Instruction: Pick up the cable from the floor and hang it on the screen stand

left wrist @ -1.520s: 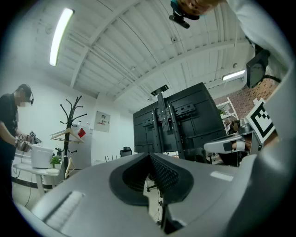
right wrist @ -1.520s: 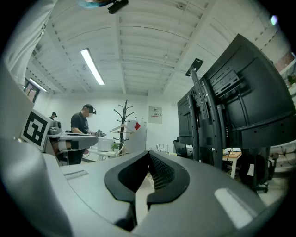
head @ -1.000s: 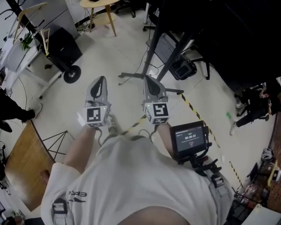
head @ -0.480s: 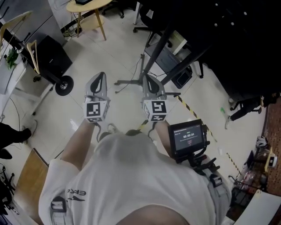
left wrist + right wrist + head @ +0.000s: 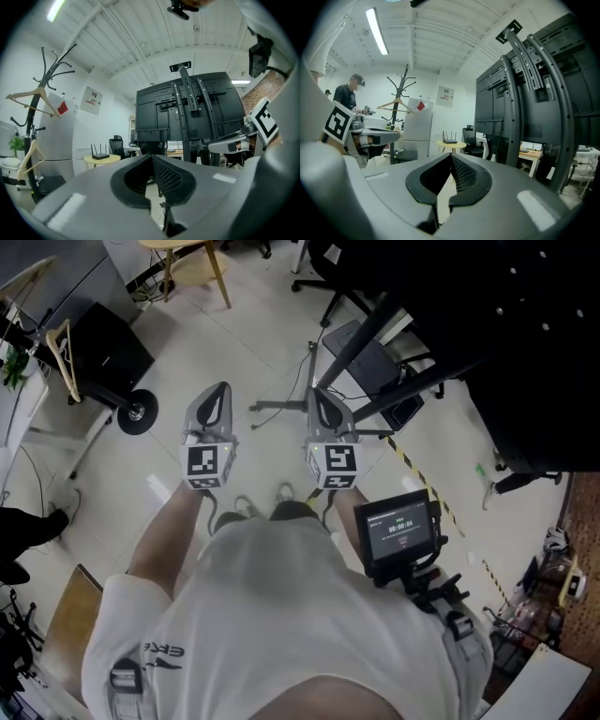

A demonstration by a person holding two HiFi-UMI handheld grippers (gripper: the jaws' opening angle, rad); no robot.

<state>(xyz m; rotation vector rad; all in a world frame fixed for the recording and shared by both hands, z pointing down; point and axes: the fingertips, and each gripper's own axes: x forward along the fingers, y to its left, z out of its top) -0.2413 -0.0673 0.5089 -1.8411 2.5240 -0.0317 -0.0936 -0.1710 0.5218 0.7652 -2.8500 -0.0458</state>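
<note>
Both pairs of tongs are pressed together with nothing pinched between them. The left gripper (image 5: 218,397) and the right gripper (image 5: 322,407) are held side by side facing the screen stand (image 5: 370,334), the right one nearer the stand's foot. A thin cable (image 5: 310,371) lies on the floor (image 5: 253,343) at the stand's foot, apart from both grippers.

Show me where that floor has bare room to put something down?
The widest bare floor lies between the black wheeled cart and the screen stand's base legs. Another free strip runs right of the striped tape. It is crowded under the screen stand, around the boxes, and in the lower right corner.
</note>
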